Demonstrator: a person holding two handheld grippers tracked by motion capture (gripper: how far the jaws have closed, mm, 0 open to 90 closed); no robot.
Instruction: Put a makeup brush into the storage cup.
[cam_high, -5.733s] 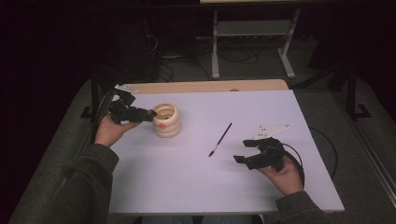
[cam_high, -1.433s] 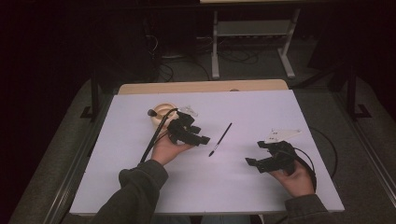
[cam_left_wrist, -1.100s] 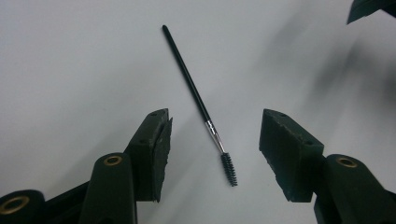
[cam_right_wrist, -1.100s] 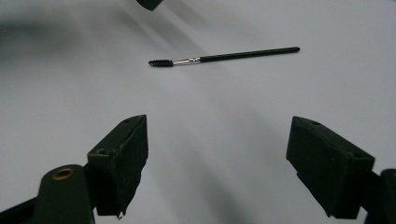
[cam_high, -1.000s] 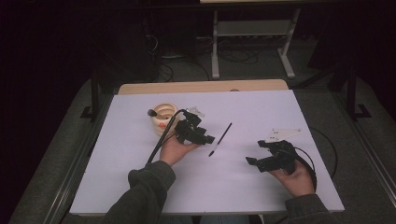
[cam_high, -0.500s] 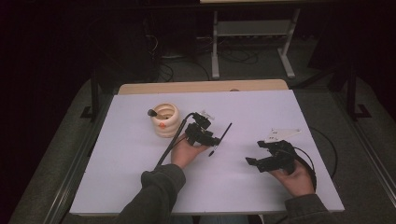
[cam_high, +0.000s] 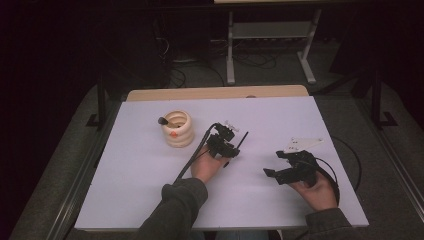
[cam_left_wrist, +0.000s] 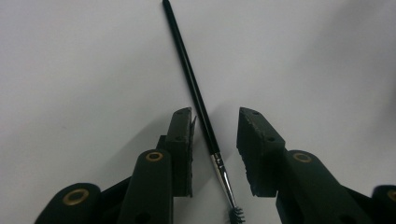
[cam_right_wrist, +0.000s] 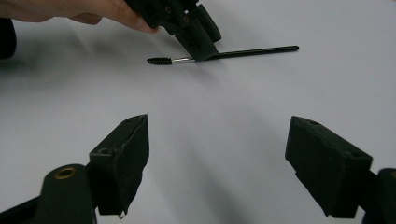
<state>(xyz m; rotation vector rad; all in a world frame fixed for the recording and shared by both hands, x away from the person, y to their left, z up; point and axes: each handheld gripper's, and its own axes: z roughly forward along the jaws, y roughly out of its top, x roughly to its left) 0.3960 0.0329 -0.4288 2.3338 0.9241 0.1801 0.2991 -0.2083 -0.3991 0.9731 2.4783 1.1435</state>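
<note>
Thin black brush (cam_left_wrist: 196, 93) with silver ferrule, flat between parted, empty left tongs (cam_left_wrist: 215, 135).

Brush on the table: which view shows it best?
The left gripper view: the brush lies nearly full length between the open jaws, with its metal ferrule and bristle tip clear. The right gripper view shows it farther off, the left gripper partly covering it. In the high view it is a thin dark line.
</note>
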